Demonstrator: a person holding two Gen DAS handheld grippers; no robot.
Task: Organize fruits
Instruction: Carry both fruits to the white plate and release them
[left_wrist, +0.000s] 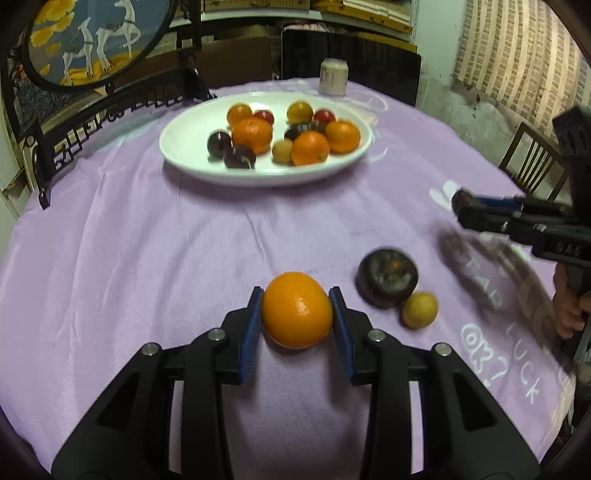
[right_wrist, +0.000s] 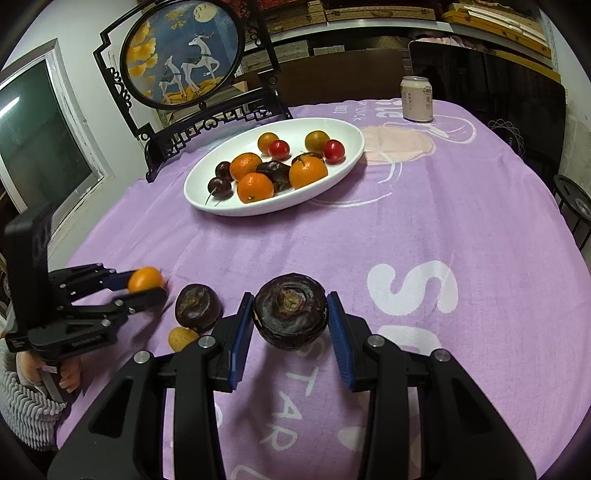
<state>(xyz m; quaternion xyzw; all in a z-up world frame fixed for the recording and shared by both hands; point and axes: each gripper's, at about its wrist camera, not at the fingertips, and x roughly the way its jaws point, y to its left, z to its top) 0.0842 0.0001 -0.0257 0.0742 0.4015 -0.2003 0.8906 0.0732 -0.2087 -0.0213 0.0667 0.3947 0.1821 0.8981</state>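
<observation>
**Both grippers hold fruit over the purple cloth**

The left gripper (left_wrist: 297, 312) pinches an orange (left_wrist: 297, 310) between its blue pads. The right gripper (right_wrist: 290, 314) clamps a dark round fruit (right_wrist: 290, 312). Well ahead of both sets of fingers sits the white plate (right_wrist: 343, 129) of fruit.

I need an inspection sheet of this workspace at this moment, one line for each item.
Surface: purple cloth with white print covers the table.
Job's things: white plate holds oranges, red and dark fruits; a dark fruit and a small yellow fruit lie on the cloth, apparently touching.
Clutter: drink can beyond the plate.
Grippers: left gripper grips an orange; right gripper grips a second dark fruit.
Cables: nothing seen.
Surroundings: round deer screen on a black stand, shelves behind, wooden chair at the side.
</observation>
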